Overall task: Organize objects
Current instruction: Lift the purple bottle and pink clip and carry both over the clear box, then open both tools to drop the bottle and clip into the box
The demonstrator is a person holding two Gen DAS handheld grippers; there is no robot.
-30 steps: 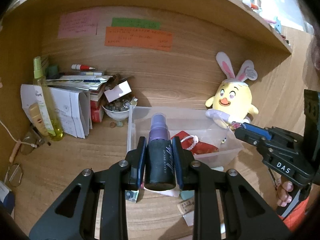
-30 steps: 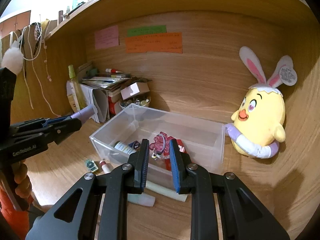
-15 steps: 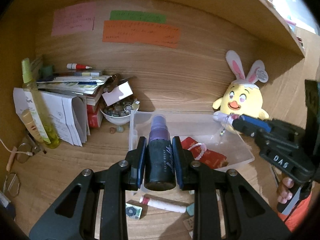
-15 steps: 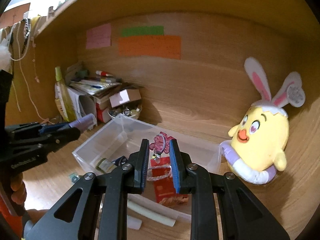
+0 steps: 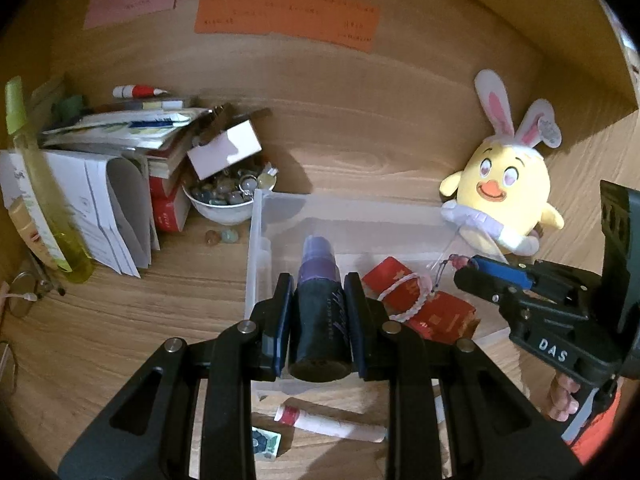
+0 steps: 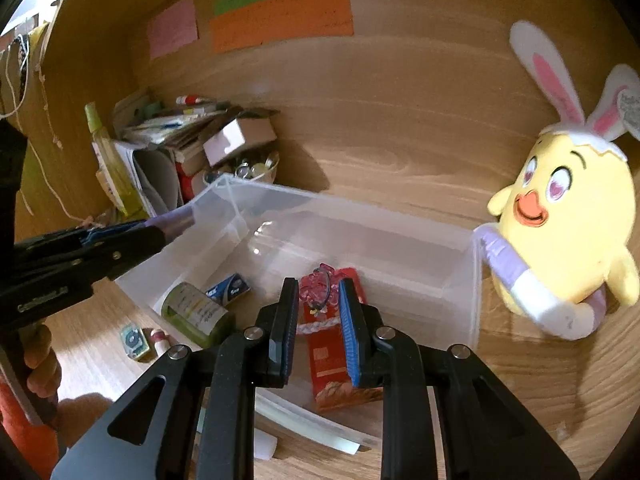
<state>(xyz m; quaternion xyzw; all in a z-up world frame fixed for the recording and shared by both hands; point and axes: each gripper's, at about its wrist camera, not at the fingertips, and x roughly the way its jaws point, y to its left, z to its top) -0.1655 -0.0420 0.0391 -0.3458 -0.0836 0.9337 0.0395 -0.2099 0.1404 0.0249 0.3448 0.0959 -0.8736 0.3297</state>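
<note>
left gripper [image 5: 319, 320] clenched on dark spray bottle [image 5: 319, 322], above near-left corner of clear bin [image 5: 256, 240]. right gripper [image 6: 319, 312] clenched on pink charm [image 6: 318, 289], above bin centre. red packet [image 6: 332, 360] inside bin. plush chick [image 6: 560, 232] beyond bin's right end.

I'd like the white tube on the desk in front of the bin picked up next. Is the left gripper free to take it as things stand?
Probably not yet. The left gripper is shut on the dark spray bottle, held over the clear bin. The white tube lies uncovered on the desk, so it looks reachable once the bottle is released.
</note>
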